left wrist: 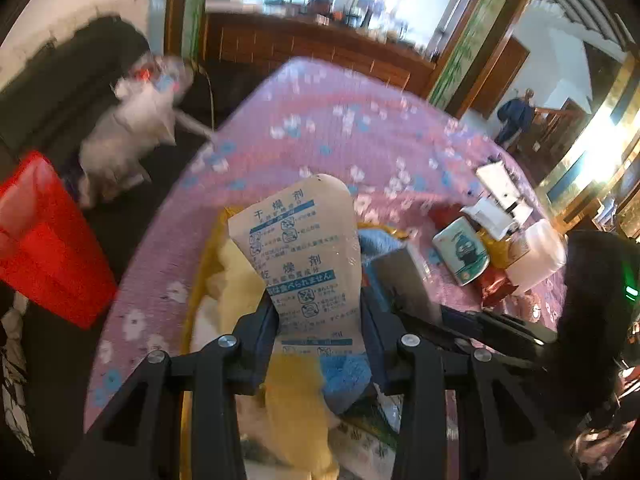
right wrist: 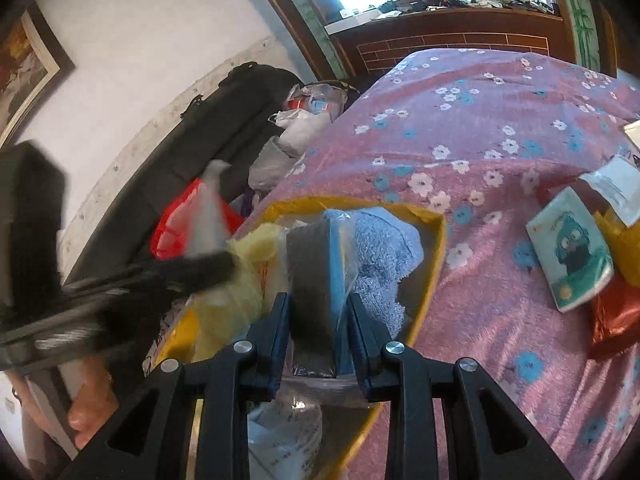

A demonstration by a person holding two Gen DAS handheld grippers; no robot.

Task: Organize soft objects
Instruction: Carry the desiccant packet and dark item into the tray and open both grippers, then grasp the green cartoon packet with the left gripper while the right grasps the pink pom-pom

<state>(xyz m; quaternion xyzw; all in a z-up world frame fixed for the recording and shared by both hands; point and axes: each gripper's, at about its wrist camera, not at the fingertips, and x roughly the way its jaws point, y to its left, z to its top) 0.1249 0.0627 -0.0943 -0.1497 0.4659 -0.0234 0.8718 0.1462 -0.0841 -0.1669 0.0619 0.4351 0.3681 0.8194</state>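
On the tan paper packet [left wrist: 308, 260] we read blue print: "干燥剂" at the top, "乾燥剂" lower down, then what seems to be "食べられません" on a blue band. The teal tissue pack [right wrist: 570, 256] bears lettering too small for us to read.

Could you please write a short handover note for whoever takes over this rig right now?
Left gripper: shut on a desiccant packet, held above the yellow box.
Right gripper: shut on a bagged sponge, also over the box.
Done: blue towel and yellow cloth lie in the box.
Left: release both; tissue pack and red packets remain on the bedspread.
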